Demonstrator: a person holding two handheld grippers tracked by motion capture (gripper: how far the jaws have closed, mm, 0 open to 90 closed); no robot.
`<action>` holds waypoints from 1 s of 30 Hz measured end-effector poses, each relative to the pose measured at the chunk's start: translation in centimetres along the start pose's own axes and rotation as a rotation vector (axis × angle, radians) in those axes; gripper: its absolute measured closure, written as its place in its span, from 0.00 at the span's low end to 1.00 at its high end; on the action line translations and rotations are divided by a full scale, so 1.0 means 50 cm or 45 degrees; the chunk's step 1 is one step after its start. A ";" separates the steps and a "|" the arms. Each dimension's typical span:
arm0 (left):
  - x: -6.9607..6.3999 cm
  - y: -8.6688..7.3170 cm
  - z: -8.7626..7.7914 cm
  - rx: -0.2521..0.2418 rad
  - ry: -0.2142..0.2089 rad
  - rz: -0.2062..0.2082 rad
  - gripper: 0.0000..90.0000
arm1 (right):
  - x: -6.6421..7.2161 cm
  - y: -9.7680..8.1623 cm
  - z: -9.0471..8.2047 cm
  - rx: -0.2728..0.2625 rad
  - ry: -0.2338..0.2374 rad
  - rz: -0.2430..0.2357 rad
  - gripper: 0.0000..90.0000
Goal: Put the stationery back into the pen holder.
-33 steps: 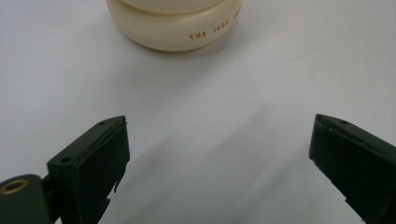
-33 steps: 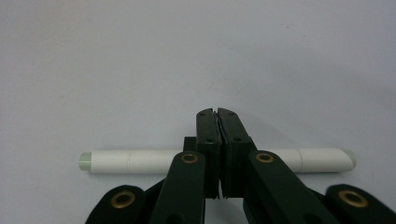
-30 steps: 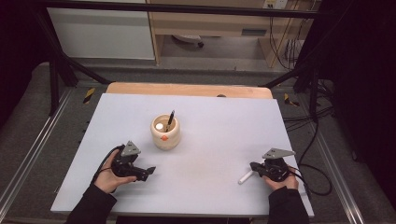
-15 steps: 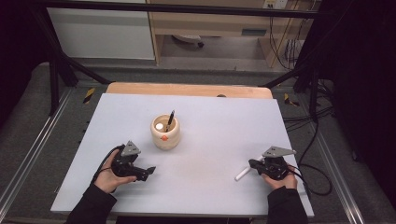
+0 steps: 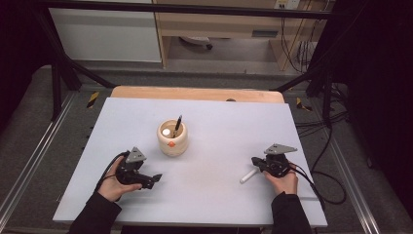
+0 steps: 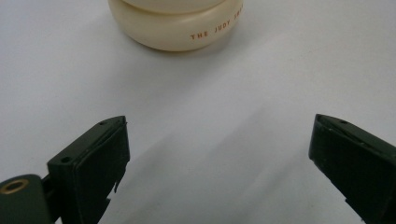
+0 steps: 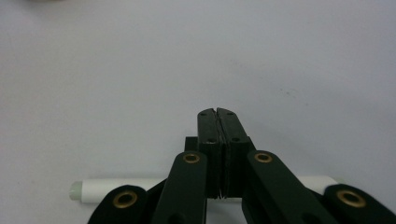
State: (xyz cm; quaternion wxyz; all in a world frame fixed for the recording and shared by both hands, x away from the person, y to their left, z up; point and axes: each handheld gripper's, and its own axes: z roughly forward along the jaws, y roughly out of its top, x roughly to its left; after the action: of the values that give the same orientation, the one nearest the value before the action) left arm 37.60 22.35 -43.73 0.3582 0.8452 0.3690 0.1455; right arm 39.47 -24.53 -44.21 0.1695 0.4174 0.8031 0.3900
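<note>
Pale table (image 5: 219,122), cream pot (image 5: 172,138) at centre.
White marker (image 5: 247,176) is being clamped by right gripper (image 5: 255,162), lower right; left gripper (image 5: 155,179) is being held agape.

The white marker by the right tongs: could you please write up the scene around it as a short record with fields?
marker: white marker gripped crosswise by the right tongs
right tongs: shut on the marker
left tongs: left tongs open, holding nothing
holder: cream pot mid-table, with a black pen standing in it
surface: white table
</note>
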 end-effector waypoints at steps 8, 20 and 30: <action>0.000 0.000 0.002 0.005 -0.001 0.002 0.06 | -0.005 0.006 0.013 0.006 0.017 0.009 0.99; 0.001 0.000 0.001 0.004 0.000 0.000 0.06 | -0.010 0.020 0.039 0.014 0.030 0.019 1.00; 0.001 0.000 0.001 0.004 -0.003 -0.001 0.06 | -0.012 0.021 0.046 0.017 0.029 0.008 1.00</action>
State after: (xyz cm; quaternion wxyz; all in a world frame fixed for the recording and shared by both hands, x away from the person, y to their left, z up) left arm 37.65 22.34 -43.74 0.3572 0.8459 0.3691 0.1439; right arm 41.77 -23.53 -44.91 0.1564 0.4167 0.8061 0.3899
